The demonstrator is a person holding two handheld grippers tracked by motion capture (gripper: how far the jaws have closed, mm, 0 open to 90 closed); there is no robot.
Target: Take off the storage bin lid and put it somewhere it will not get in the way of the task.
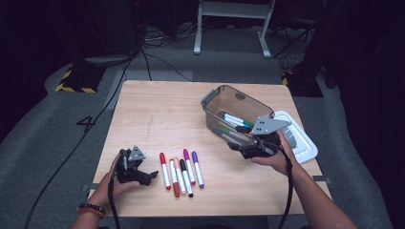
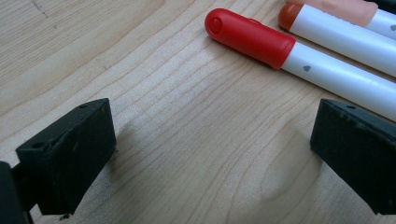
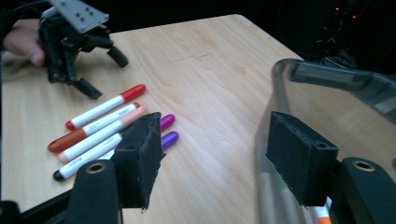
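Several markers (image 1: 181, 169) lie side by side on the wooden table (image 1: 157, 109), with red, orange, pink, black, magenta and purple caps. My left gripper (image 1: 145, 175) rests just left of them, open and empty; in the left gripper view its jaws (image 2: 210, 154) stand wide apart over bare wood, the red-capped marker (image 2: 252, 37) just ahead. My right gripper (image 1: 237, 144) is at the near wall of a smoky clear bin (image 1: 236, 102) that holds more markers. In the right gripper view it (image 3: 210, 149) is open and empty, with the bin's rim (image 3: 327, 77) by one jaw.
A white lid (image 1: 301, 138) lies to the right of the bin near the table's right edge. Bare wood stretches across the far left half of the table. In the right gripper view the left gripper (image 3: 103, 73) and its hand sit beyond the marker row (image 3: 105, 107).
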